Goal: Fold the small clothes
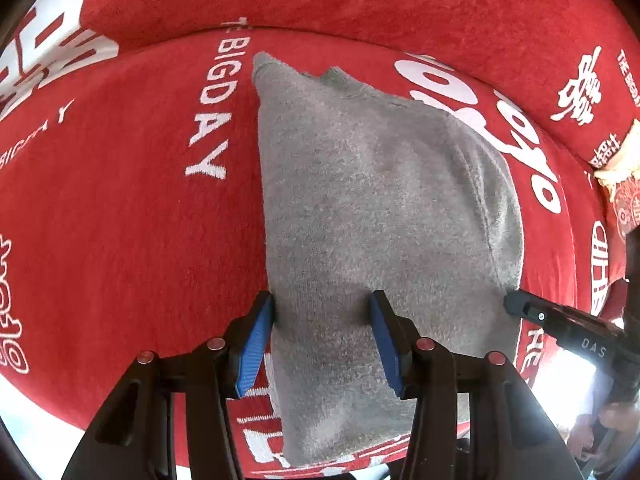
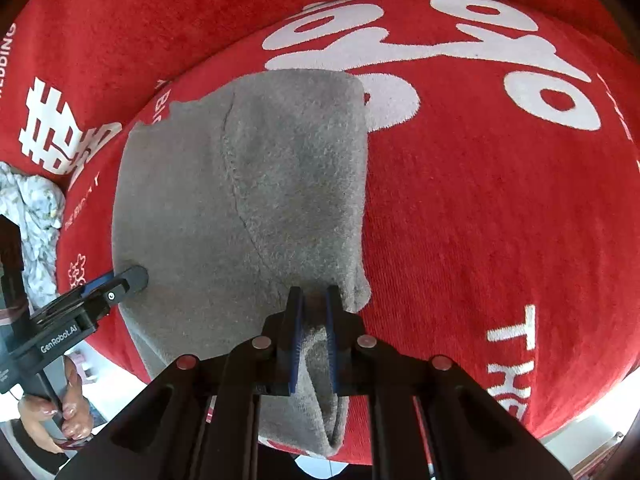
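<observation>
Sweater (image 1: 380, 208), grey and part-folded, is spread on the red blanket (image 1: 120, 220). Its near corner is pinched by the right gripper (image 2: 314, 300); left gripper (image 1: 322, 312) is held half-open over its edge.

Near hem of the grey garment (image 2: 240, 208) hidden behind the right gripper (image 2: 314, 308), white floral cloth (image 2: 36, 224) cut off at the left edge — pale bundle (image 1: 620, 160) cropped at the right edge, its nature not discernible
</observation>
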Demonstrator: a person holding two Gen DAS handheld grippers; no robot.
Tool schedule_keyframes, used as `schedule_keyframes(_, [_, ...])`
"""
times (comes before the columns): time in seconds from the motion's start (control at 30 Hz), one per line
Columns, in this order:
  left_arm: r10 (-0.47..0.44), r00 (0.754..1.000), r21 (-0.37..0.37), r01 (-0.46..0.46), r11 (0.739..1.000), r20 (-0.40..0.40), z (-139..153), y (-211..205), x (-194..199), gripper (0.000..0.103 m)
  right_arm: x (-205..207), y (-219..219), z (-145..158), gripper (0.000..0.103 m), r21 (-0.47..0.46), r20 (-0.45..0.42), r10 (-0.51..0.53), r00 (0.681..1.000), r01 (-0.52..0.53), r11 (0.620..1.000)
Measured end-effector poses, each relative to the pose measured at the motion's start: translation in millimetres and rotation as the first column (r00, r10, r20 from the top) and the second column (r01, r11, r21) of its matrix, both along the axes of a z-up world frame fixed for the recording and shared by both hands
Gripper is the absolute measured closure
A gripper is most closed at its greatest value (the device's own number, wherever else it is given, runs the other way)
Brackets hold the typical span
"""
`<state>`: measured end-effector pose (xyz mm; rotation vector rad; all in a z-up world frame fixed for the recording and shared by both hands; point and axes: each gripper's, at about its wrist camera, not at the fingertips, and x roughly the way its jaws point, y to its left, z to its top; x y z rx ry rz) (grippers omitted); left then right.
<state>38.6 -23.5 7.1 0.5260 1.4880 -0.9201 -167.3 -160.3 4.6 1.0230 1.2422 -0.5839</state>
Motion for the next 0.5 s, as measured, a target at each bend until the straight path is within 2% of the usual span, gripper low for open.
schedule_keyframes(0.1, [0.012, 1.0, 0.009, -0.012, 1.0, 0.006, 1.8, 3.7, -0.2, 0.053, -10.1, -3.5, 6.7, 0.086, -0.01, -0.009, -0.051, 0.999, 0.05, 0.999])
schedule_keyframes(0.27, [0.024, 1.0, 0.025, -0.024, 0.999, 0.012, 5.4, 9.7, -0.2, 0.053, -29.1, -21.8, 0.0, 0.086, 0.034, -0.002, -0.159, 0.987, 0.159, 0.987])
schedule_keyframes(0.37, [0.033, 0.999, 0.04, -0.034, 0.999, 0.018, 6.6, 11.3, -1.0, 0.05, -28.9, -31.2, -6.5, 0.086, 0.049, 0.007, -0.16, 0.987, 0.16, 0.986])
schedule_keyframes(0.4, [0.035, 0.999, 0.048, -0.036, 0.998, 0.026, 6.7, 11.2, -1.2, 0.045, -25.1, -32.2, -11.1, 0.086, 0.047, -0.024, -0.144, 0.989, 0.145, 0.988])
schedule_keyframes(0.5, [0.034, 0.999, 0.059, -0.036, 0.998, 0.038, 7.1, 11.6, -2.2, 0.044, -20.1, -33.9, -20.9, 0.086, 0.016, -0.13, -0.11, 0.985, 0.113, 0.994])
